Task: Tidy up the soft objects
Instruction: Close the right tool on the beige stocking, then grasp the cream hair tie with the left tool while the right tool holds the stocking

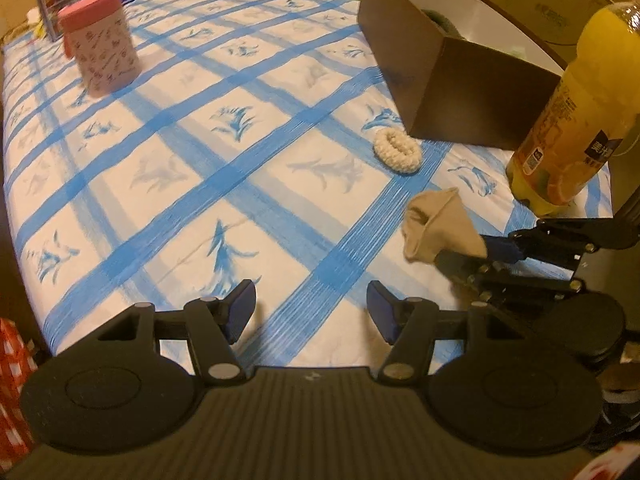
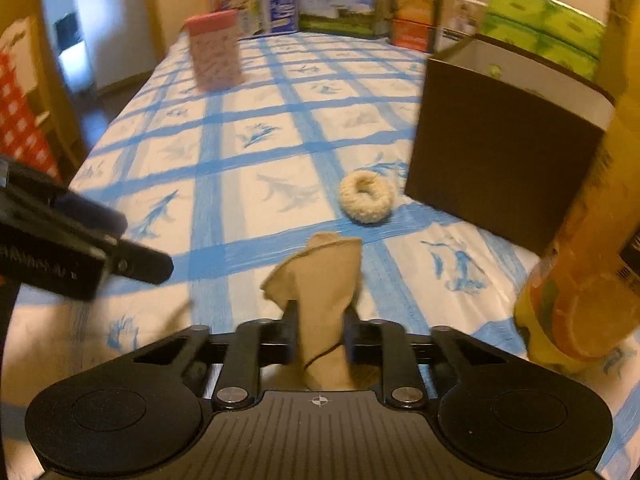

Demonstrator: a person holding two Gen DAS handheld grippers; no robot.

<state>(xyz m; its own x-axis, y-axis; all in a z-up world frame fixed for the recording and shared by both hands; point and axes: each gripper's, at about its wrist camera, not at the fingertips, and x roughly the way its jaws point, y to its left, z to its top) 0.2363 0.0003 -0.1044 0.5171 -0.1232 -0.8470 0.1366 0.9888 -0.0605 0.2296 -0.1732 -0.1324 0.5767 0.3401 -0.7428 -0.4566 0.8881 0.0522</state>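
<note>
One beige folded cloth piece point(image 2: 320, 300) sits clamped between the jaws of the right gripper point(image 2: 320, 330), its long axis running straight out ahead along the fingers, the loose flared end pointing away toward the far side of the tabletop point(image 2: 240, 184), which is covered in a blue-and-white checked cloth. One cream fuzzy ring-shaped scrunchie point(image 2: 367, 197) lies flat on the tabletop just beyond that flared end, slightly to the gripper's right, apart from the cloth piece. One dark brown open-topped box with a white inside point(image 2: 504, 168) stands further right, near the scrunchie, and one orange juice bottle point(image 2: 580, 312) stands close on the right gripper's right side. One pink patterned lidded canister point(image 2: 216, 52) stands far ahead to the left. The left gripper point(image 1: 312, 312) has its jaws apart with nothing between them, over the near edge of the tabletop. Ahead of it and to its left the checked surface lies open; the right gripper crowds its right.
</note>
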